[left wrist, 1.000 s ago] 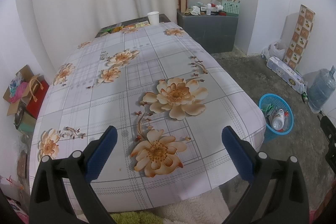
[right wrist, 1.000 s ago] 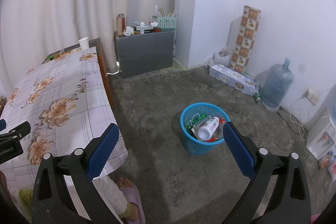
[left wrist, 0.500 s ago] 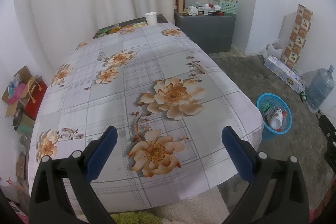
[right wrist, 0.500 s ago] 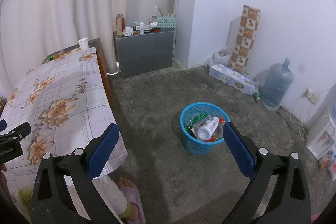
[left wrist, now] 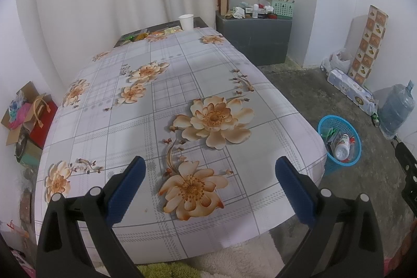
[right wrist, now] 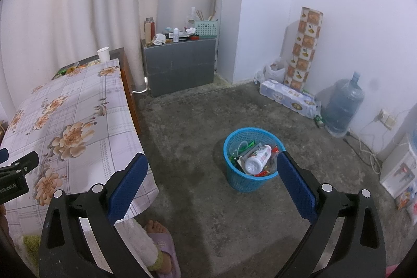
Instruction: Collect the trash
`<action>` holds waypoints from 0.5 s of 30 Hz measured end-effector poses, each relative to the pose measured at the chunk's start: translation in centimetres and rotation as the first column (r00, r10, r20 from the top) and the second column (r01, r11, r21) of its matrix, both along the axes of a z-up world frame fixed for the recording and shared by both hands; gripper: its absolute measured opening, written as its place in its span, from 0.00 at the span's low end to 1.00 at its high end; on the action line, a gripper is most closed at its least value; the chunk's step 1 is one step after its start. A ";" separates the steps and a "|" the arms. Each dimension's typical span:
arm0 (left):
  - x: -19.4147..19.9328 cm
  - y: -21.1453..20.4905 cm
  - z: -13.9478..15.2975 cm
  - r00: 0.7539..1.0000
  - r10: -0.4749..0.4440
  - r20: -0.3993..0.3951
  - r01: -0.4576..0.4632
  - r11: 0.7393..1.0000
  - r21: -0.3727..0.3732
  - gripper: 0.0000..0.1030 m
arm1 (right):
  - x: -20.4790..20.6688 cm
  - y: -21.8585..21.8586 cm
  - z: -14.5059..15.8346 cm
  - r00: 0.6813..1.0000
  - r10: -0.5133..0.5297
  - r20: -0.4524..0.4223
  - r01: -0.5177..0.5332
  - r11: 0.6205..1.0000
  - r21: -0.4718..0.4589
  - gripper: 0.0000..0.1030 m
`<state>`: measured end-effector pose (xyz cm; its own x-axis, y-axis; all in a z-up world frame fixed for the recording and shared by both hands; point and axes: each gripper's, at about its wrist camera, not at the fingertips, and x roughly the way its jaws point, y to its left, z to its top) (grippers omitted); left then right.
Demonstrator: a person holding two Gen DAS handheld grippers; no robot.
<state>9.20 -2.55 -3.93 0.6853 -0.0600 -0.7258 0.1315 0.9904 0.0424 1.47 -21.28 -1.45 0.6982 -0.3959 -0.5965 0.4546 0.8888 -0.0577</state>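
Note:
A blue mesh trash basket [right wrist: 235, 180] stands on the concrete floor, holding a white plastic bottle [right wrist: 258, 159] and wrappers; it also shows in the left wrist view [left wrist: 328, 168]. A white paper cup [left wrist: 186, 21] and several wrappers [left wrist: 146, 34] lie at the far end of the floral-clothed table [left wrist: 130, 127]. My left gripper [left wrist: 208, 186] is open and empty over the table's near end. My right gripper [right wrist: 211, 184] is open and empty above the floor, left of the basket. The cup also shows in the right wrist view [right wrist: 103, 54].
A grey cabinet [right wrist: 179, 67] with clutter stands at the back. A water jug [right wrist: 344, 106], paper-roll pack [right wrist: 289, 97] and patterned roll [right wrist: 303, 48] line the right wall. Boxes and bags [left wrist: 26, 116] sit left of the table. A slippered foot [right wrist: 161, 244] is near.
The left wrist view has shifted slightly, with the table and basket a little lower-left in frame. The right gripper has not moved. Both stay open.

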 end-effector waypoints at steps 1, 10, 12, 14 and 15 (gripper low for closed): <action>0.1 0.1 0.0 1.000 0.000 0.001 0.000 1.000 0.000 0.95 | 0.0 0.0 0.0 1.000 -0.001 0.000 0.001 1.000 0.000 0.92; 0.0 -0.1 0.0 1.000 -0.001 0.000 0.001 1.000 0.000 0.95 | 0.0 0.1 0.0 1.000 -0.002 0.001 0.002 1.000 0.000 0.92; 0.1 0.0 0.1 1.000 0.001 0.000 -0.001 1.000 0.000 0.95 | 0.0 0.1 0.0 1.000 -0.002 0.001 0.002 1.000 0.001 0.92; 0.0 0.0 0.0 1.000 0.001 0.000 -0.001 1.000 -0.001 0.95 | 0.0 0.1 -0.1 1.000 -0.002 0.001 0.002 1.000 0.001 0.92; 0.0 0.0 0.0 1.000 0.000 -0.001 0.000 1.000 -0.001 0.95 | 0.0 0.0 0.0 1.000 -0.002 0.001 0.002 1.000 0.001 0.92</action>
